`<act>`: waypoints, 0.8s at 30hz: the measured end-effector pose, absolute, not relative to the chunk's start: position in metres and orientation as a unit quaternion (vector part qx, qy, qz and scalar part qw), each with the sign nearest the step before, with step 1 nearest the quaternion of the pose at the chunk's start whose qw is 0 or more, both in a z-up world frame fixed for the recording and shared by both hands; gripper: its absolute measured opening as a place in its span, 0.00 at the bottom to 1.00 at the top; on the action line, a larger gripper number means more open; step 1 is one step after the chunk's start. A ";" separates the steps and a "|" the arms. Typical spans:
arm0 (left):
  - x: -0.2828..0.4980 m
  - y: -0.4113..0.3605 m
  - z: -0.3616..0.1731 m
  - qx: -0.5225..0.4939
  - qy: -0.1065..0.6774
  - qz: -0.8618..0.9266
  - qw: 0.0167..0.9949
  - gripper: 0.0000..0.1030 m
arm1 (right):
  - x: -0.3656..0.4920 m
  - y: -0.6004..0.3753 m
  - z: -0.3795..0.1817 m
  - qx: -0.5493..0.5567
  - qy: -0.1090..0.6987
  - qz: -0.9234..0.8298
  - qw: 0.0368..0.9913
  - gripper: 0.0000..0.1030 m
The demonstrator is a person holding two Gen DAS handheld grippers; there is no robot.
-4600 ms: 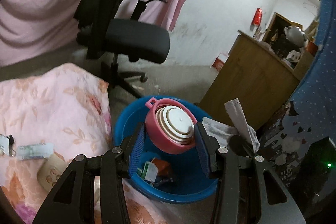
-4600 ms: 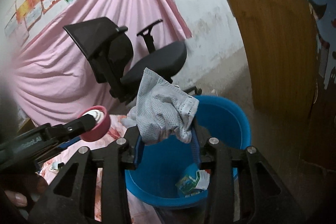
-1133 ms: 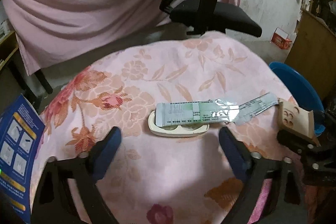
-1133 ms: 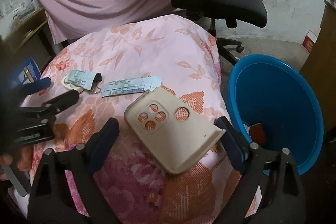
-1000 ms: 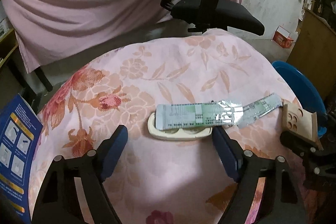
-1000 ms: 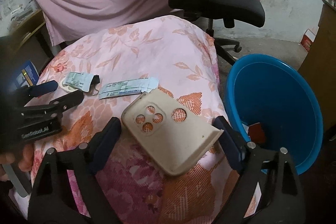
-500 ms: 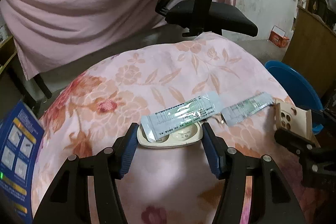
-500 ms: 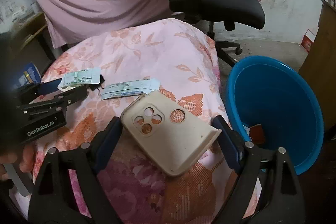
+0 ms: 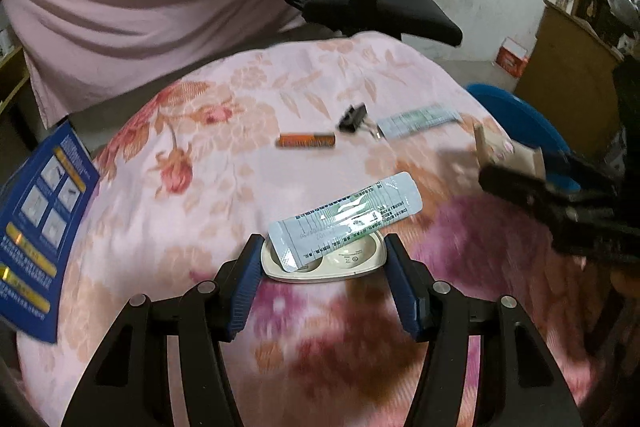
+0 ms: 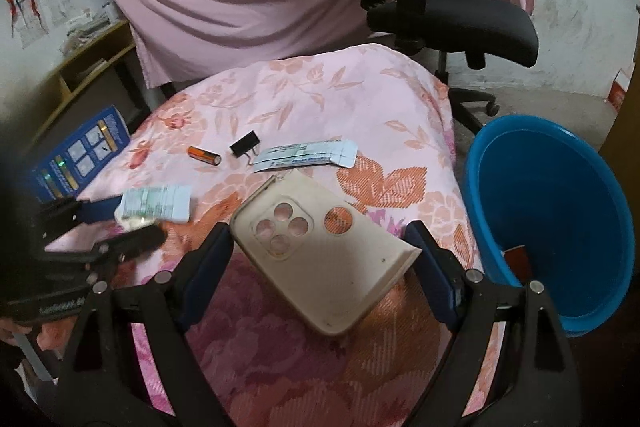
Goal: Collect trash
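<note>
My left gripper (image 9: 322, 261) is shut on a cream plastic case (image 9: 336, 261) with a pale green sachet (image 9: 346, 221) lying on top, lifted above the floral cloth. It also shows in the right wrist view (image 10: 154, 211). My right gripper (image 10: 320, 243) is shut on a beige phone case (image 10: 320, 247) with camera holes, held above the table's right side. A second sachet (image 10: 306, 153), a black binder clip (image 10: 244, 145) and an orange battery (image 10: 205, 155) lie on the cloth. The blue bin (image 10: 552, 223) stands at the right, off the table.
A pink floral cloth (image 10: 320, 91) covers the round table. A blue leaflet (image 9: 36, 223) lies at the left edge. A black office chair (image 10: 448, 7) stands behind the table before a pink drape. A wooden cabinet (image 9: 568, 55) is at the far right.
My left gripper closed on the cream case with the sachet and lifted it back toward me, uncovering the clip and battery. My right gripper closed on the phone case.
</note>
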State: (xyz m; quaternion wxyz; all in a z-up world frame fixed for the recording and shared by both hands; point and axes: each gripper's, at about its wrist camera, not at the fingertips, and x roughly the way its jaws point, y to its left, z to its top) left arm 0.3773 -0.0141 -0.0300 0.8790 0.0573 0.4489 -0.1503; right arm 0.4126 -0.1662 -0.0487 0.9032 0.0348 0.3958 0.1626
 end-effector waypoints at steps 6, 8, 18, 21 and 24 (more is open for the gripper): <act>0.354 -0.008 -0.025 0.049 0.465 -0.156 0.870 0.52 | 0.404 -0.166 -0.047 0.030 0.395 0.171 0.902 1.00; 0.346 -0.005 -0.024 0.047 0.464 -0.153 0.871 0.52 | 0.401 -0.165 -0.047 0.026 0.393 0.173 0.903 1.00; 0.317 0.003 -0.016 0.038 0.458 -0.136 0.878 0.53 | 0.385 -0.168 -0.043 0.025 0.387 0.183 0.903 1.00; 0.316 0.004 -0.024 0.032 0.464 -0.132 0.875 0.53 | 0.384 -0.169 -0.044 0.028 0.389 0.185 0.902 1.00; 0.314 0.006 -0.033 0.022 0.465 -0.124 0.876 0.53 | 0.382 -0.169 -0.045 0.028 0.391 0.188 0.901 1.00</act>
